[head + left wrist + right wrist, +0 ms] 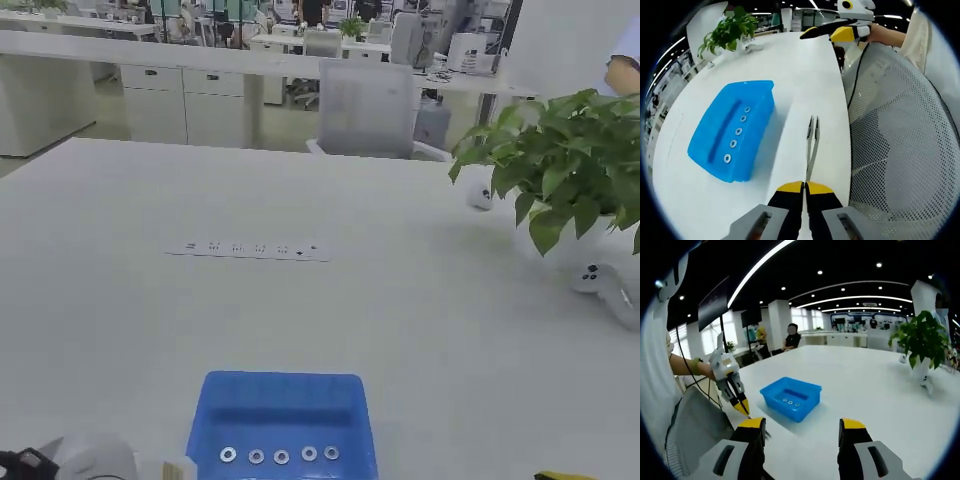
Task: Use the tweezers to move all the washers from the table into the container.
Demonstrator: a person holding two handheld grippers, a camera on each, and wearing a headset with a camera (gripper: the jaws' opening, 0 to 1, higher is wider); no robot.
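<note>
My left claw is clamped tight on the handle end of the tweezers. Their tips stand slightly apart over the tabletop, just beside the blue container; I cannot confirm contact with the surface. Five washers lie in a row inside the container. My right claw gapes wide, holding nothing.

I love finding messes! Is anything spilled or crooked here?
Nothing stands out. The five washers lie in a neat row inside the blue container, and the left claw holds the tweezers straight.
</note>
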